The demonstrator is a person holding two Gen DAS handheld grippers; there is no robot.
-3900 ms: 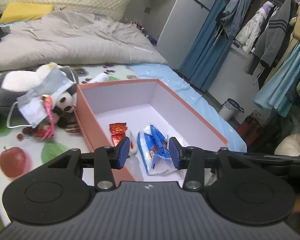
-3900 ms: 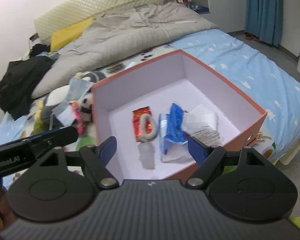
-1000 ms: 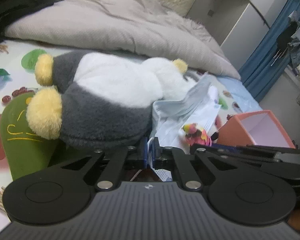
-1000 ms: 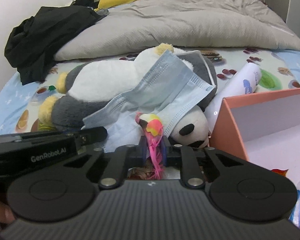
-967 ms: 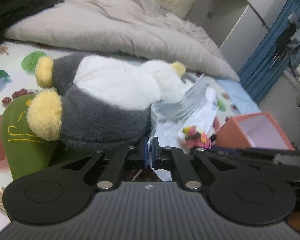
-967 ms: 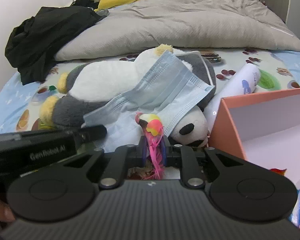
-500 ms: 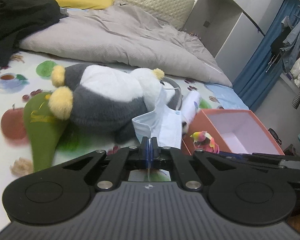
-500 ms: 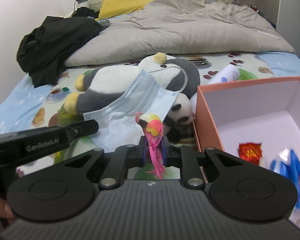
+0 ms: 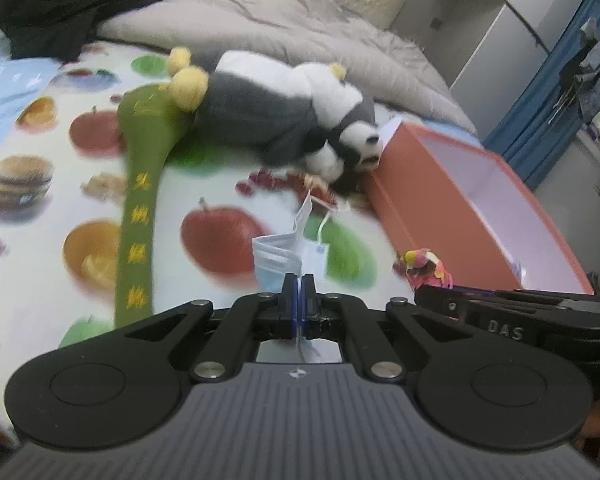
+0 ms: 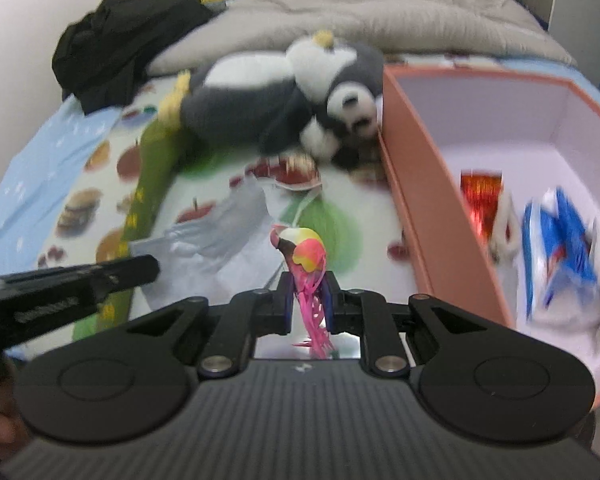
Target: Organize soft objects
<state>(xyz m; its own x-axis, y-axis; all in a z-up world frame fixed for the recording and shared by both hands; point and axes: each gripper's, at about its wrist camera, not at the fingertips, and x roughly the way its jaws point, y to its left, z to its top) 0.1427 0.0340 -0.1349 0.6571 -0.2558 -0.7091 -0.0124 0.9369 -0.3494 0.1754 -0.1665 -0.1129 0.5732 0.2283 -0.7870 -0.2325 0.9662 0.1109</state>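
Carrying two soft items above bed. Left gripper [image 9: 299, 292] clenched on face mask [image 9: 278, 258]; right gripper [image 10: 306, 300] pinching pink toy bird [image 10: 304, 258]. Orange box [image 10: 416, 184] lying right, long axis near-to-far; right gripper nearer.

a pale blue pleated face mask [image 9: 278, 258] is pinched between the closed left jaws, folded, its ear loop trailing ahead. a pink feathered toy bird [image 10: 306, 264] with a yellow head stands upright between the right jaws, clamped at its tail.
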